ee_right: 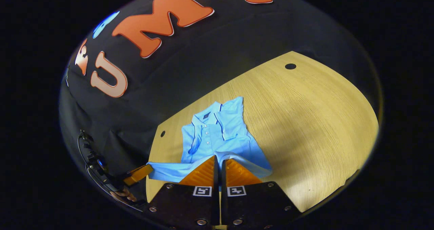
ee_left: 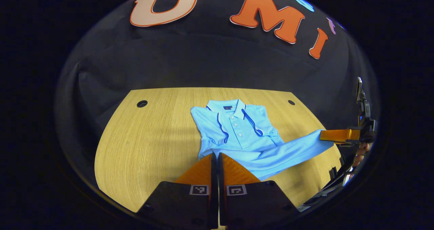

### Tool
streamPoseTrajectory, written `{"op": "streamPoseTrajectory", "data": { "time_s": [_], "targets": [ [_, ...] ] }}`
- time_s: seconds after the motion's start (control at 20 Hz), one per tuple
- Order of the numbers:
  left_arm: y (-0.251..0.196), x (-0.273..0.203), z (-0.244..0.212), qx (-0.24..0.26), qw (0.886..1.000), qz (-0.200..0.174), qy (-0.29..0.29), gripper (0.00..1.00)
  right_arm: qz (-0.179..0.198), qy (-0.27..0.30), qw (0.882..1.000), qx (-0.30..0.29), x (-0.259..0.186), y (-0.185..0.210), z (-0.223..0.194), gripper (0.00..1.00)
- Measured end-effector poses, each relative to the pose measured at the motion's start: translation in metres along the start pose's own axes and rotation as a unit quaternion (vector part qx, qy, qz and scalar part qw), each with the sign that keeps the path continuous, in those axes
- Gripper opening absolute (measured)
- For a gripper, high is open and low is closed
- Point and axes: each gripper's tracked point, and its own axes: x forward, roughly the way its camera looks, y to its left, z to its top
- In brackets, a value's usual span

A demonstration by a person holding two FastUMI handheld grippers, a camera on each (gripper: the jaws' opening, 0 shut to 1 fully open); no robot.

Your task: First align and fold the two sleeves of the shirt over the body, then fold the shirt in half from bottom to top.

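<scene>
Looking along my left gripper (ee_left: 217, 155), I see its fingers pressed together on the near hem of the light blue, short-collared polo shirt (ee_left: 237, 128), which lies collar-away on the pale wooden table (ee_left: 152, 145) with its sleeves folded over the body. My right gripper (ee_right: 217, 158) is likewise clamped on the hem at the other bottom corner, and from the left gripper view it shows far right, pinching the stretched edge of the cloth. Between the two grippers the hem is lifted and pulled taut just above the table.
</scene>
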Motion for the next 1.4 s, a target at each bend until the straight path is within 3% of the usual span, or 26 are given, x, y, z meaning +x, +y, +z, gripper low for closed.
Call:
{"op": "streamPoseTrajectory", "data": {
  "time_s": [0.3,0.6,0.9,1.0,1.05,1.1,1.2,1.25,1.3,1.4],
  "targets": [
    [0.018,0.055,0.064,-0.009,1.0,-0.015,-0.019,0.05,-0.015,-0.022,1.0,0.016,0.048,0.006,0.068,0.02],
    [0.045,0.132,0.116,-0.008,0.999,-0.022,-0.026,0.06,-0.039,-0.021,0.999,-0.008,0.118,0.006,0.122,0.02],
    [0.065,0.205,0.141,-0.003,1.0,-0.012,-0.019,0.05,-0.069,0.003,0.998,0.01,0.197,-0.003,0.146,0.03],
    [0.073,0.221,0.135,0.016,1.0,-0.002,-0.005,0.12,-0.063,0.016,0.997,0.036,0.21,-0.007,0.144,0.05],
    [0.077,0.225,0.136,0.024,1.0,0.005,-0.004,0.34,-0.058,0.026,0.997,0.047,0.215,-0.007,0.141,0.09],
    [0.074,0.228,0.135,0.024,1.0,-0.001,-0.003,0.48,-0.059,0.031,0.997,0.046,0.216,-0.009,0.138,0.38],
    [0.065,0.22,0.134,0.017,1.0,-0.015,0.0,0.73,-0.078,0.027,0.996,0.013,0.211,-0.023,0.137,0.6],
    [0.062,0.214,0.133,0.019,1.0,-0.015,0.0,0.84,-0.087,0.025,0.996,-0.004,0.206,-0.025,0.135,0.76],
    [0.061,0.205,0.134,0.024,1.0,-0.013,-0.004,0.87,-0.091,0.025,0.995,-0.015,0.202,-0.025,0.133,0.88],
    [0.053,0.184,0.138,0.035,0.999,-0.008,-0.016,0.96,-0.092,0.019,0.995,-0.031,0.184,-0.022,0.13,0.97]
  ]
}}
